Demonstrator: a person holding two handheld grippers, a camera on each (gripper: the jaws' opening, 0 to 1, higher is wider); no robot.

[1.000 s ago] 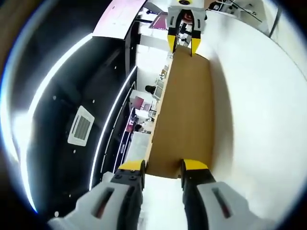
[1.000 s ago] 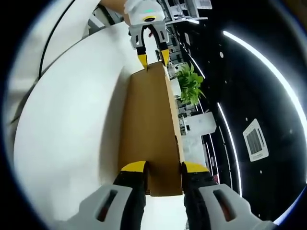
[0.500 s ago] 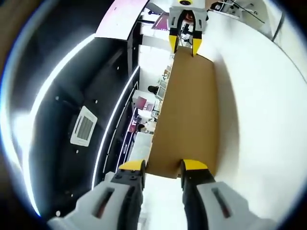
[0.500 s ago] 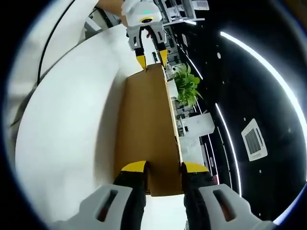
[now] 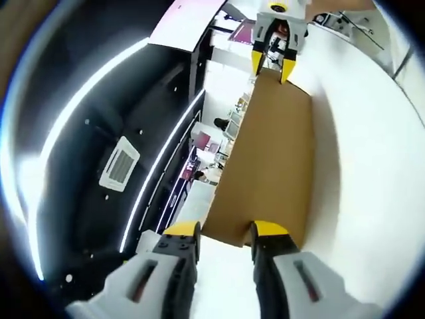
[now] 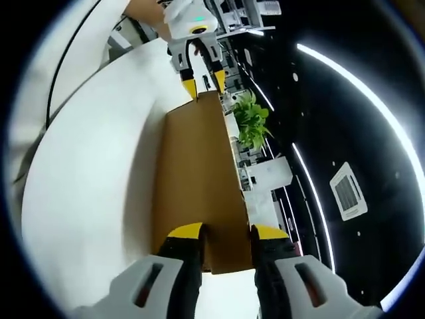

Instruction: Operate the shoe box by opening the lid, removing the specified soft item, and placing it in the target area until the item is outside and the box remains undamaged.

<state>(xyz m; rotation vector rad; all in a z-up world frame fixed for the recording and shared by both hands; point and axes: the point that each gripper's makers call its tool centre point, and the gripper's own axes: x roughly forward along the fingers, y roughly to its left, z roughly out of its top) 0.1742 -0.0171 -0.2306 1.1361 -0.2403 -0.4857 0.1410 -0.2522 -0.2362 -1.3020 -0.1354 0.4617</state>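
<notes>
Both views swing further round: the brown lid [image 5: 269,166] now runs more slantwise between my left claw [image 5: 226,232] and right claw [image 5: 273,65], with more ceiling showing beside it.

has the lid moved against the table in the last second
Cannot tell. Both grippers, left and right, grip the lid; both views shifted, so any shift against the table may be camera motion.

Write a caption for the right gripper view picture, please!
Two grippers, right and left, grip opposite ends of a brown cardboard lid.
</notes>
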